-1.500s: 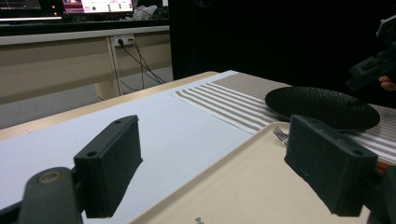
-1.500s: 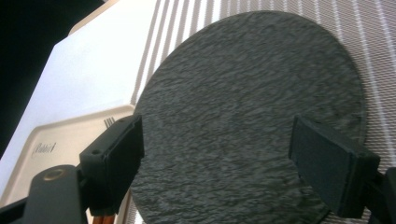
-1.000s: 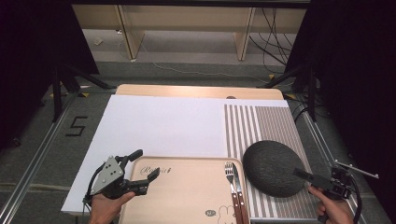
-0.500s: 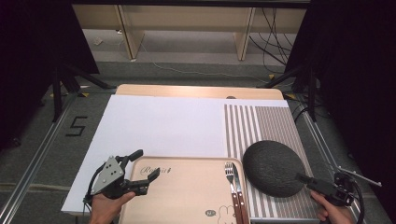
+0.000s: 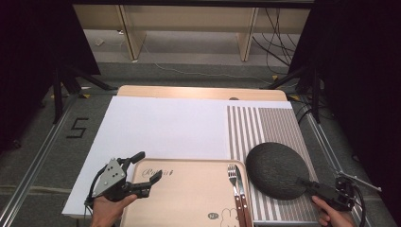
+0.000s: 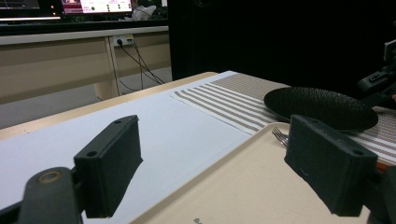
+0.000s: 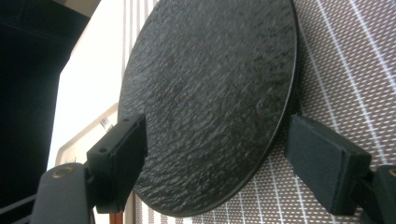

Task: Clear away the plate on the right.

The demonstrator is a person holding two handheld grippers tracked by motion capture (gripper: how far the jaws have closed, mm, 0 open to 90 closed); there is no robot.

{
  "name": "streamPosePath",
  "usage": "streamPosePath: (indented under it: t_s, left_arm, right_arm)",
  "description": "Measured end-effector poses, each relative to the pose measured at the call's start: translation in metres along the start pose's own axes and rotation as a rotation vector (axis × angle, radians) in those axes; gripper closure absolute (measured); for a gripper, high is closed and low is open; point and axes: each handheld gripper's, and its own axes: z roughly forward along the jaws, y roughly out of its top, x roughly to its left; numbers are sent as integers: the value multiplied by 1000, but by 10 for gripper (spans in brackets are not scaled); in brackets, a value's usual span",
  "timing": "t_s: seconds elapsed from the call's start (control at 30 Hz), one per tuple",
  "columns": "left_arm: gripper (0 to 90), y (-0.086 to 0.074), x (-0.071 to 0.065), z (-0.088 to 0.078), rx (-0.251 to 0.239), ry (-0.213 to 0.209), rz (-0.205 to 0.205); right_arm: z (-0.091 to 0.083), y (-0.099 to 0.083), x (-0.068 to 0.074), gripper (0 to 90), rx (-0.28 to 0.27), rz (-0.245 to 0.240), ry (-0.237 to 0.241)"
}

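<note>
A round black textured plate [image 5: 275,169] lies on the striped placemat [image 5: 265,124] at the near right. My right gripper [image 5: 308,183] is at the plate's near right rim; in the right gripper view it [image 7: 215,154] stands open, one jaw over the plate [image 7: 210,88] and the other over the placemat [image 7: 345,60]. A beige tray [image 5: 189,198] sits at the near middle with a fork [image 5: 232,182] and a knife [image 5: 241,191] along its right side. My left gripper [image 5: 147,166] is open across the tray's far left corner, with nothing between its jaws [image 6: 219,158].
A large white sheet [image 5: 165,125] covers the left and middle of the wooden table [image 5: 198,92]. Cables and wooden furniture legs stand on the floor beyond the table. Dark stands flank both sides.
My right gripper has drawn back slightly toward the near edge at the plate's rim. The plate, the tray and the left gripper have not moved.
</note>
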Motion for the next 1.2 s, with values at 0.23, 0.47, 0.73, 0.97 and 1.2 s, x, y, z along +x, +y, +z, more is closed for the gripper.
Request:
streamPosePath:
  t_s: [0.23,0.47,0.73,0.97,1.2]
  left_arm:
    - [175,0,0,0,0,0,-1]
    - [175,0,0,0,1,0,0]
    - [175,0,0,0,3,0,-1]
    - [175,0,0,0,1,-1,-2]
    - [175,0,0,0,1,-3,-2]
  right_arm:
    - [3,-1,0,231,23,53,25]
    - [11,0,-2,268,45,78,44]
    - [14,2,-8,332,46,120,68]
    - [15,2,-12,398,33,137,64]
    - [17,3,-14,463,18,188,84]
